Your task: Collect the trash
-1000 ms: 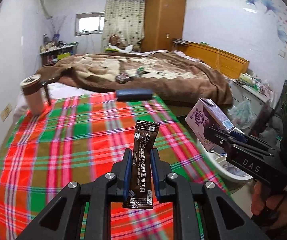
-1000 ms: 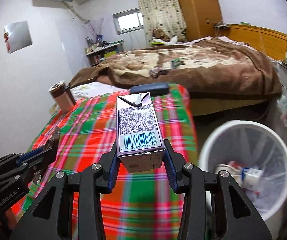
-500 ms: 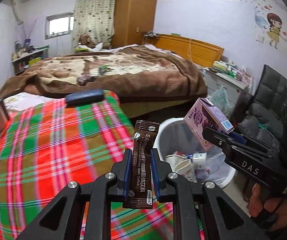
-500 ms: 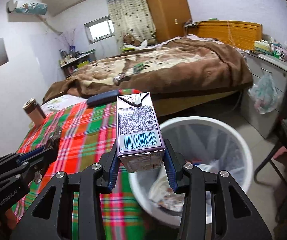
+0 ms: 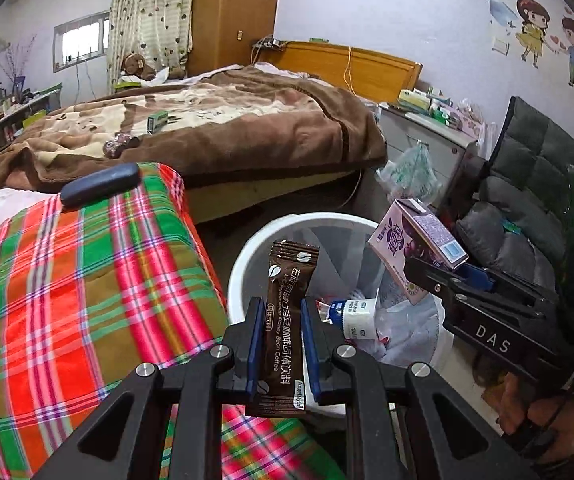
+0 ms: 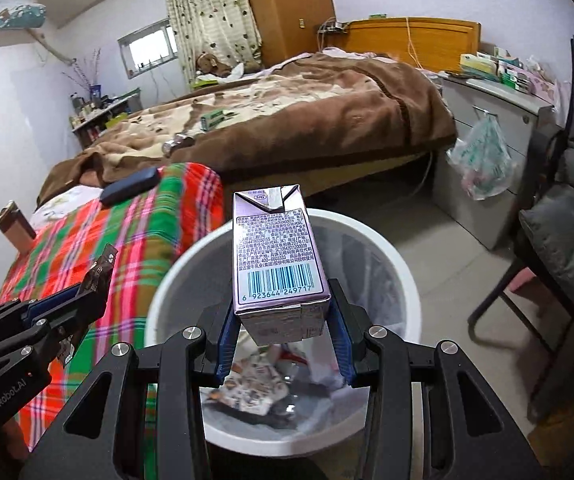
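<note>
white bin [image 6: 403, 280] mouth open below, plaid bed [image 5: 87, 280] edge alongside left

From my remote station: a lived-in bedroom in daylight from a small window [image 5: 81, 40] beside a spotted curtain [image 5: 151, 20]. A tall wooden wardrobe [image 5: 235, 16] stands in the corner next to an orange wooden headboard [image 5: 343, 66]. A rumpled brown blanket [image 5: 215, 120] covers the bed, and a plaid cloth [image 5: 75, 280] in red and green lies over the nearer surface. Cartoon stickers [image 5: 547, 36] decorate the pale wall above a grey cabinet [image 6: 499, 128] with a plastic bag [image 6: 481, 160] hanging on it. An air conditioner [image 6: 11, 14] sits high on the wall.
</note>
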`<state>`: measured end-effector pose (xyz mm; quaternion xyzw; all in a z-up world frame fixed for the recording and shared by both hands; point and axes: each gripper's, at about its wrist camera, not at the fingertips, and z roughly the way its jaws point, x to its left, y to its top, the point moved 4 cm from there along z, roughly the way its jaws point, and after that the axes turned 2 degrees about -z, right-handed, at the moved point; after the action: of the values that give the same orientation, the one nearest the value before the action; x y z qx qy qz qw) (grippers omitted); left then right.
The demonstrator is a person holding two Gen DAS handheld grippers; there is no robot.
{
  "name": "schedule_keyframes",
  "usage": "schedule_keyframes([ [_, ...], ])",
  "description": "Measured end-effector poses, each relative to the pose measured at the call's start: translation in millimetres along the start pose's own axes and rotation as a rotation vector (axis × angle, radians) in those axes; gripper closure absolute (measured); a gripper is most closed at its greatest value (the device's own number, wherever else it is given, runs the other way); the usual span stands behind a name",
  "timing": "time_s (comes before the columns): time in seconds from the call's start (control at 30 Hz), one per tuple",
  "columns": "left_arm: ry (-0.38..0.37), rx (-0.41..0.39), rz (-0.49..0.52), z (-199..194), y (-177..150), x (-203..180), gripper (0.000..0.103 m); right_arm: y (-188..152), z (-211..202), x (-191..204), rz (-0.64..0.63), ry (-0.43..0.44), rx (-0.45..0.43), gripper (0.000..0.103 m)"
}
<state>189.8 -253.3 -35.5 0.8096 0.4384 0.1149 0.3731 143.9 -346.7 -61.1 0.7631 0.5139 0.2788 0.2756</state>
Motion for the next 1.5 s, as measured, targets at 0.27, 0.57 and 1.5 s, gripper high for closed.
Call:
schedule_keyframes([
  [0.27, -0.006, 0.027, 0.007, 17.0, -1.8, -8.8, 0.084, -5.6, 11.0, -15.3, -0.002, -0.014, 0.054, 0.061],
  [0.57, 0.007, 0.033, -0.006, 19.7, -2.8, -7.1, 0.057, -7.1, 9.2, -23.0, -0.006, -0.037, 0.066, 0.052],
  [1.5, 0.073, -0.102, -0.015, -62.3, -39.3, -10.7, 0.057, -27.5, -57.9, 3.5, -0.032, -0.033, -0.105, 0.048],
])
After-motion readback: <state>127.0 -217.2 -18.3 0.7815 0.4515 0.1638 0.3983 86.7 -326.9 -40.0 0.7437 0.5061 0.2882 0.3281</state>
